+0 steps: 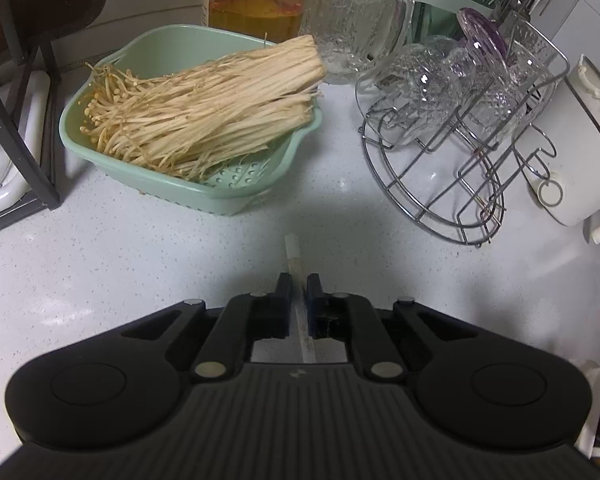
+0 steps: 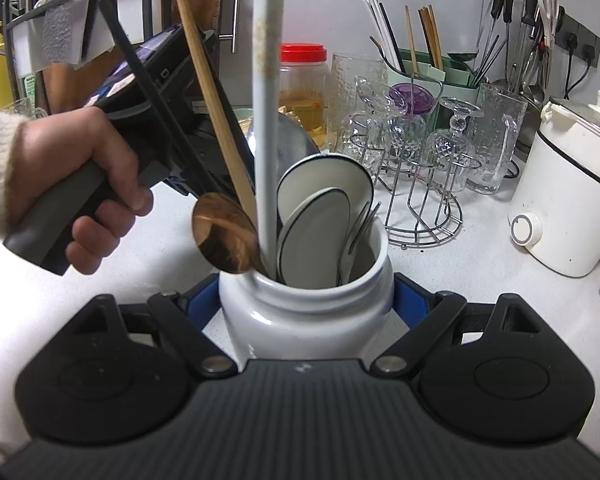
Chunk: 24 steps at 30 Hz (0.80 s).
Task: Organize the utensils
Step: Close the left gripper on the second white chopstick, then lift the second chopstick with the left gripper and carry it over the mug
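A thin white chopstick point(image 1: 291, 246) lies on the speckled counter, pointing away from me. My left gripper point(image 1: 299, 280) is shut on it, with the stick running back between the dark pads. In the right wrist view, my right gripper point(image 2: 306, 300) is shut on a white ceramic jar point(image 2: 300, 320), its blue pads pressed against both sides. The jar holds a wooden spoon point(image 2: 226, 236), a long white handle point(image 2: 266, 120), dark-rimmed white spoons point(image 2: 324, 192) and other utensils. To the left, a person's hand point(image 2: 80, 184) holds the left gripper; its fingertips are hidden behind the utensils.
A green colander point(image 1: 228, 196) of enoki mushrooms sits beyond the chopstick. To its right stands a wire rack point(image 1: 440, 184) with glasses, then a white cooker point(image 1: 580, 140). A green holder point(image 2: 420, 68) with chopsticks and a red-lidded jar point(image 2: 302, 80) stand at the back.
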Each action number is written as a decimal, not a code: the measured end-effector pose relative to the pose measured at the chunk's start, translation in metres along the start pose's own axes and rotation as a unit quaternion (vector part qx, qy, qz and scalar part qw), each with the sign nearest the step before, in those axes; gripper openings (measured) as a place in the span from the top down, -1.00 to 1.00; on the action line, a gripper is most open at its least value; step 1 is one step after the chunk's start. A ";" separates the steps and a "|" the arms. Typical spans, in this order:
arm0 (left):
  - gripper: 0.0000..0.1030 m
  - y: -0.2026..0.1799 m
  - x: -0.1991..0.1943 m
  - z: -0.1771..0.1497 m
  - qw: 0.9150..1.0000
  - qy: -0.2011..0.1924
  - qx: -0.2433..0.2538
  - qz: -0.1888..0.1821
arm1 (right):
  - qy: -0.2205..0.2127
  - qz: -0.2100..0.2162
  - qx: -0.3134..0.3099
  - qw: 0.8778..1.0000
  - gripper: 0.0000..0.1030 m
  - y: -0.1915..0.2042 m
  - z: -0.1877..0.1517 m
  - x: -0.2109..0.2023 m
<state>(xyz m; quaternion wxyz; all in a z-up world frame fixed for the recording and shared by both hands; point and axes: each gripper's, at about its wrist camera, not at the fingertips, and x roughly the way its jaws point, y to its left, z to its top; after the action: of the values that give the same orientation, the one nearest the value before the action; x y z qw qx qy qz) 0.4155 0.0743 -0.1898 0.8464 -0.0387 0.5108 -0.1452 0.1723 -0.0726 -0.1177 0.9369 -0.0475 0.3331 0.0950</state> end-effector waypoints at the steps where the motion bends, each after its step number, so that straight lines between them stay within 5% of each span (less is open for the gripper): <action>1: 0.84 -0.002 0.000 -0.001 1.000 0.002 0.002 -0.001 | 0.000 -0.001 0.001 1.000 -0.76 0.000 0.000 0.000; 24: 0.86 0.015 -0.048 -0.072 0.998 0.025 -0.060 0.020 | 0.002 -0.004 0.002 1.000 -0.76 0.000 0.003 0.004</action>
<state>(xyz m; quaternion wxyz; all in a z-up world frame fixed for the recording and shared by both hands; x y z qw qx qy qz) 0.3343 0.1081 -0.1865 0.8322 -0.0754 0.5404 -0.0981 0.1772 -0.0718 -0.1174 0.9367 -0.0473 0.3348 0.0910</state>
